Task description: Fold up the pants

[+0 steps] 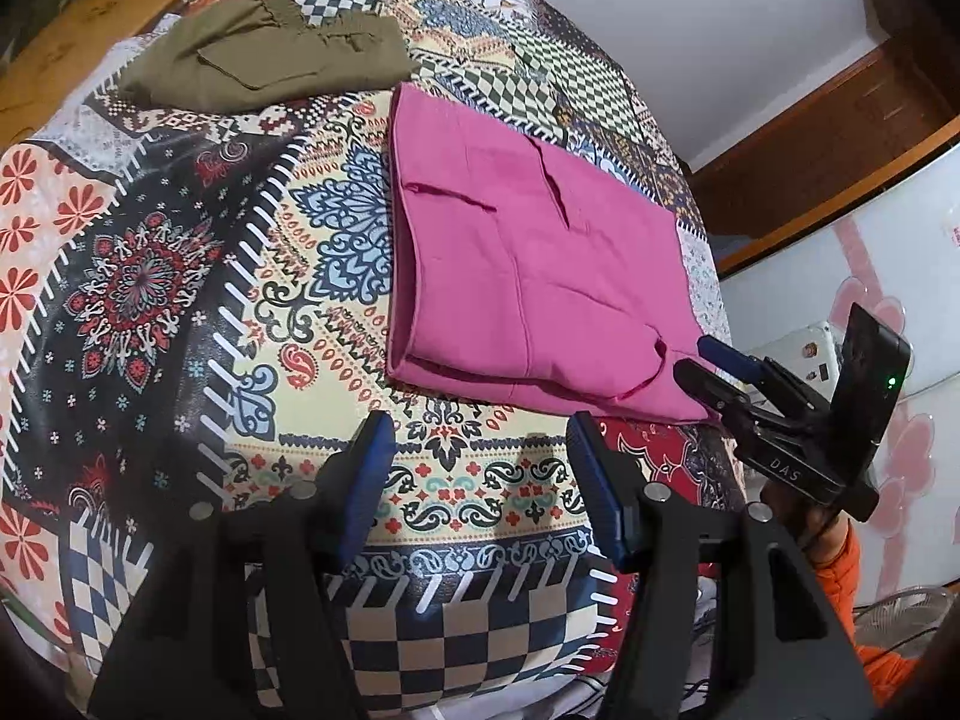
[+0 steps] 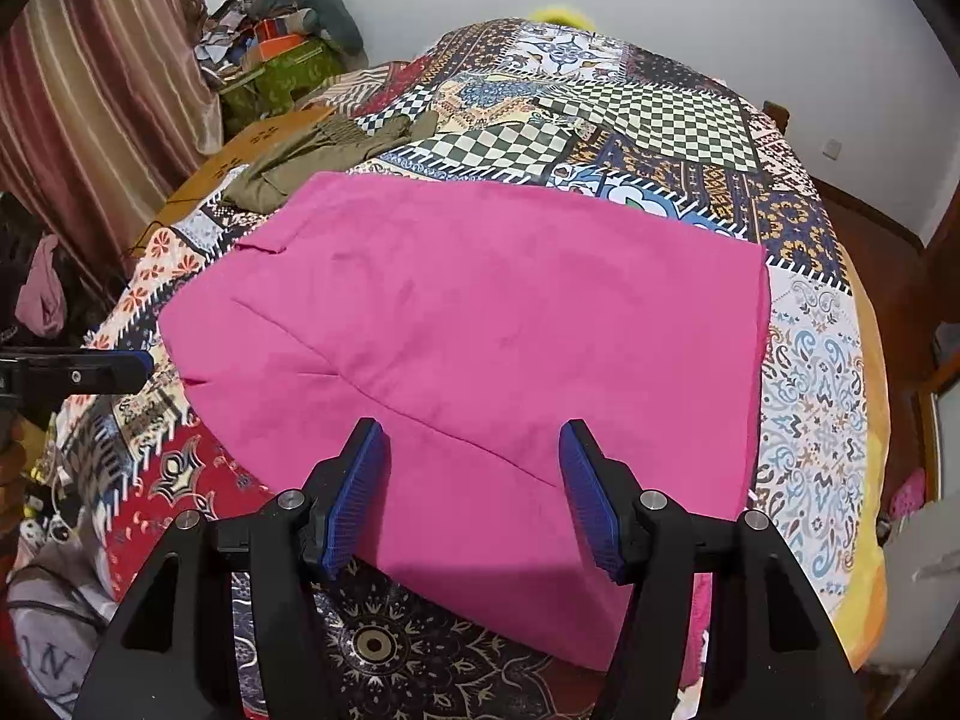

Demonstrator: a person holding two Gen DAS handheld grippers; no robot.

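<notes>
From the left wrist camera, the left gripper hangs above the patterned bedspread, its two blue-padded fingers spread wide with nothing between them. Ahead of it lie the pink pants, folded into a flat, roughly square bundle on the bedspread, with layered edges showing along the left side. The right gripper comes in from the right, its tips at the near right corner of the pink pants; whether it pinches the cloth cannot be told from here. Farther back, near the bed's far left corner, lie olive pants, also folded.

From the right wrist camera, the right gripper hovers over the near edge of the pink pants, fingers parted and holding nothing. The left gripper shows at the left edge, beside the pants. The olive pants lie beyond, near a cardboard box.
</notes>
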